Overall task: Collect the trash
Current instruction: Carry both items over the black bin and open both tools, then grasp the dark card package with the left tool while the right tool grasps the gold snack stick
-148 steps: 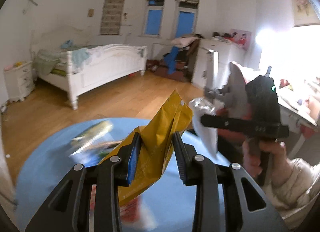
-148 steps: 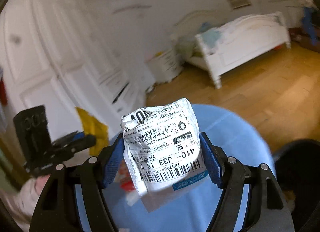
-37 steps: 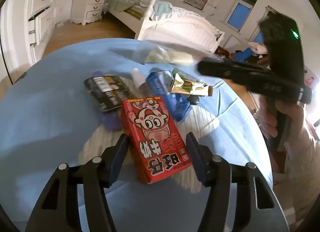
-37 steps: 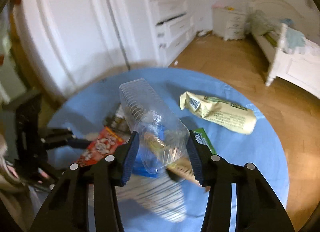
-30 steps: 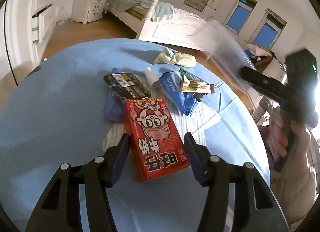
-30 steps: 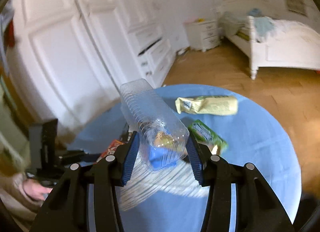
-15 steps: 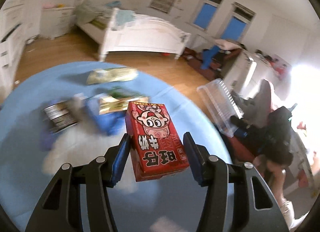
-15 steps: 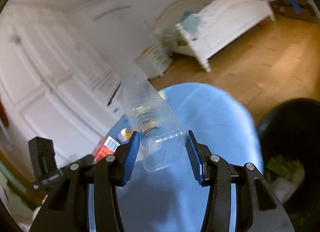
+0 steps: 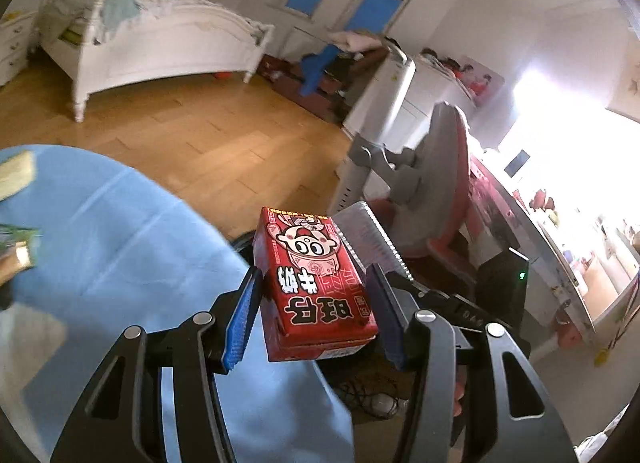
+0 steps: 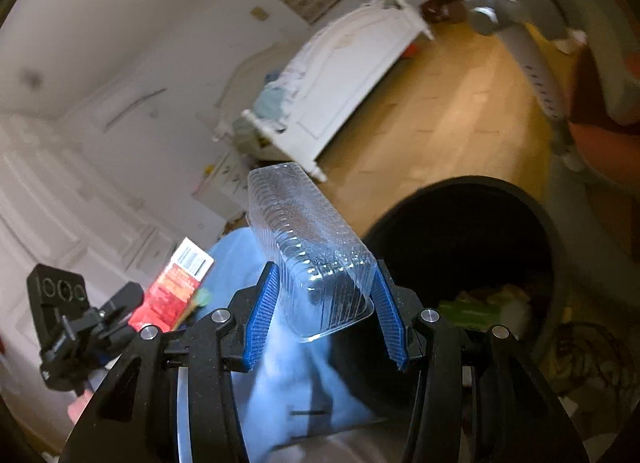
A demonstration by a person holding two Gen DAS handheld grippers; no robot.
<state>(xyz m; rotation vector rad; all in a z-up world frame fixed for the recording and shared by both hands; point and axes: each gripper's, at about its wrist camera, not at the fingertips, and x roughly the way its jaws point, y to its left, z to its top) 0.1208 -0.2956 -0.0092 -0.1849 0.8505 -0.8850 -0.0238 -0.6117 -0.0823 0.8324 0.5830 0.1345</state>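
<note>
Blue-padded fingers [image 9: 243, 313] of the left gripper [image 9: 314, 303] clamp a red milk carton [image 9: 314, 277], holding it in the air past the edge of the round table [image 9: 100, 247] with its blue cloth. Only this view shows wrappers [image 9: 16, 247] lying on the table. The right gripper [image 10: 326, 313] is closed on a clear ribbed plastic container [image 10: 308, 247], just beside the table's edge. Only the right wrist view shows the black trash bin [image 10: 536, 219] standing on the floor next to the table, with trash [image 10: 480, 309] already at its bottom, and the carton's barcode side.
</note>
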